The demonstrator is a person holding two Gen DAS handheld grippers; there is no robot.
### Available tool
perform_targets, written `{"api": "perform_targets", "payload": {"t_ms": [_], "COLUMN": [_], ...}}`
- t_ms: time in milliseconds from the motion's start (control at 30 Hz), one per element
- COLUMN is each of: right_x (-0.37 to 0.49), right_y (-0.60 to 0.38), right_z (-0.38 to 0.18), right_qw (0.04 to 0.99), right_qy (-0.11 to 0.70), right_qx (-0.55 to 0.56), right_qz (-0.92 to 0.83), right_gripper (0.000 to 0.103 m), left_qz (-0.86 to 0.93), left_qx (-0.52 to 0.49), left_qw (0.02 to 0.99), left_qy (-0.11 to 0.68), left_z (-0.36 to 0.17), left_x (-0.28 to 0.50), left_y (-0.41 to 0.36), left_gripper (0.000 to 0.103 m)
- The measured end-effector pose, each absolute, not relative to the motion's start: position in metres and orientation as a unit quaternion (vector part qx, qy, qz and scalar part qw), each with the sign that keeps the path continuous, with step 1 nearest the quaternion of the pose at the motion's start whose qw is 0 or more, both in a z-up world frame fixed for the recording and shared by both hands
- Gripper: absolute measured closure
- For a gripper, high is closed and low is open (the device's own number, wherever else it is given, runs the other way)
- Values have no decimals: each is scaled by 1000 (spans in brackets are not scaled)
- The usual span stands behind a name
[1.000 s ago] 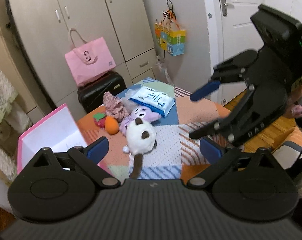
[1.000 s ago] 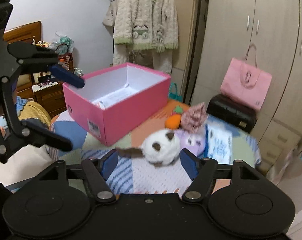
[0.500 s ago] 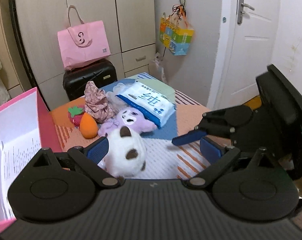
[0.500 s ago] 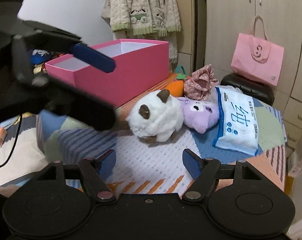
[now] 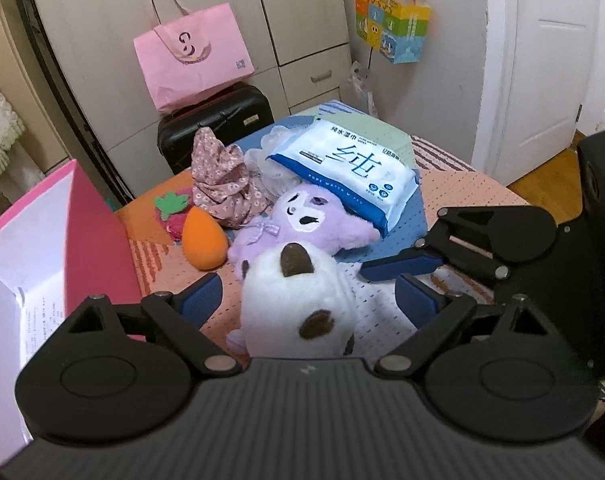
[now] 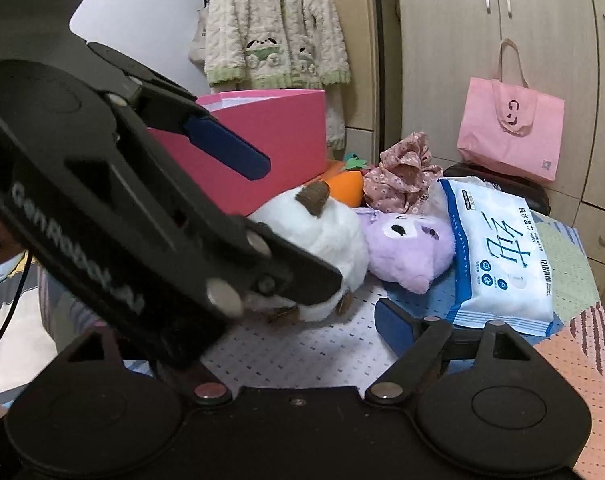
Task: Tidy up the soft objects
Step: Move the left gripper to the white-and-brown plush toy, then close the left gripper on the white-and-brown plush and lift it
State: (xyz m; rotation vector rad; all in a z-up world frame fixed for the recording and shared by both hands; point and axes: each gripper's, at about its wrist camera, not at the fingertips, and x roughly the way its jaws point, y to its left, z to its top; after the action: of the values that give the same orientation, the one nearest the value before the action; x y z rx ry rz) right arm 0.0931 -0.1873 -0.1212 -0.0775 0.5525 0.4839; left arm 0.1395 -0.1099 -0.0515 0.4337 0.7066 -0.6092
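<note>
Both claws dropped toward the white plush. Your left claw straddled it, wide but closing, no grip yet; right claw opening, empty, crowding alongside. Risk: claws collide, or pinch purple plush w/ it.

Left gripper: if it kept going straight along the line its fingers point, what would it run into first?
Most likely the white plush toy. It sits between the fingers of the left gripper, whose jaws are closing but not yet pressing it. The purple plush lies just behind; depth is uncertain.
</note>
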Motion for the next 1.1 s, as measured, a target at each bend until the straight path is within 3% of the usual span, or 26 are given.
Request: {"api": "perform_targets", "payload": {"t_ms": [133, 200, 267, 533, 700, 1100], "right_x": [98, 100, 103, 97, 94, 71], "right_y": [-175, -170, -168, -161, -155, -150], "right_z": [-125, -128, -131, -139, -141, -151], "right_qw": [935, 938, 943, 954, 959, 964], "right_qy": [265, 260, 258, 238, 219, 190], "right_qx": [-44, -48, -42, -23, -28, -51], "right_qz": [232, 222, 204, 181, 175, 180], "right_gripper": [16, 16, 16, 17, 18, 21], "left_qz": [-279, -280, -285, -268, -270, -259], "left_qx": [206, 199, 186, 159, 150, 136], "left_qw": [874, 872, 868, 868, 875, 880], "left_qy": [340, 348, 361, 385, 372, 373], "left_z": [-57, -58, -60, -73, -73, -67], "left_x": [144, 144, 146, 152, 147, 134], "left_y": [-111, -109, -107, -101, -97, -92], "left_gripper": [12, 25, 32, 33, 42, 43]}}
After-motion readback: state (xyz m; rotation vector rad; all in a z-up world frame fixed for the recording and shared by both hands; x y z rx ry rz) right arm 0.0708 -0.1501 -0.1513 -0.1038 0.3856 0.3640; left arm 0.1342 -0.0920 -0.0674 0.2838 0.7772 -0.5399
